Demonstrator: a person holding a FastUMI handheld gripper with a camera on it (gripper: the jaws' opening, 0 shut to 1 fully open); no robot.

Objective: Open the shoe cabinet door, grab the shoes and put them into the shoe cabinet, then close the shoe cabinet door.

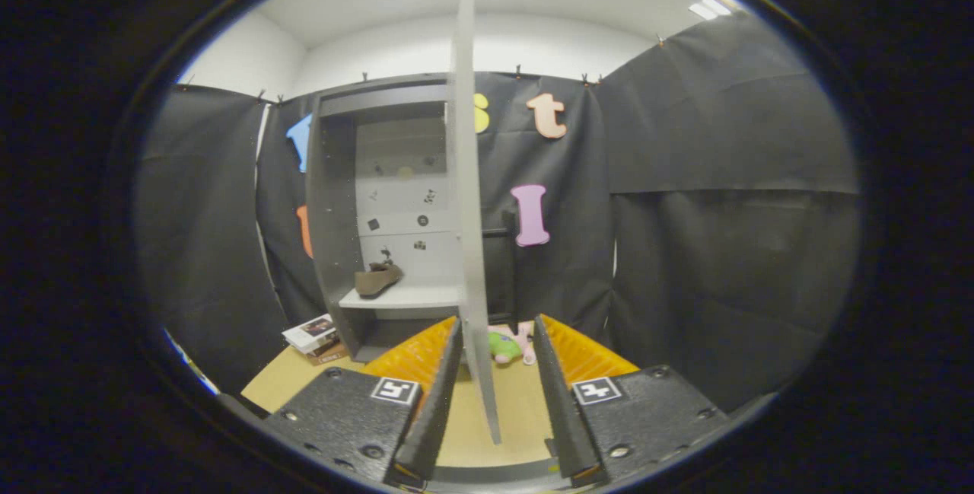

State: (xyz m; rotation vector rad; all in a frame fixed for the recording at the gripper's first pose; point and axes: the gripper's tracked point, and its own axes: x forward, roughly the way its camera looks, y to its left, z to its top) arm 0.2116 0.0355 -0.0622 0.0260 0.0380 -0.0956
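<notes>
The grey shoe cabinet [335, 197] stands ahead and left of my fingers with its inside showing. Its door [464, 174] is swung out towards me and seen edge-on, a tall thin panel. The door's lower edge runs down between my two fingers, close to the left one. A dark handle [506, 235] sticks out from the door's right face. A brown shoe [378, 279] lies on the pale lower shelf [411, 297] inside the cabinet. My gripper [498, 323] is open, its fingers wider apart than the door is thick.
A green and pink soft toy [506, 345] lies on the wooden floor [525, 403] just beyond my fingertips, right of the door. A small stack of books [313, 336] sits left of the cabinet's foot. Black cloth walls close in on all sides.
</notes>
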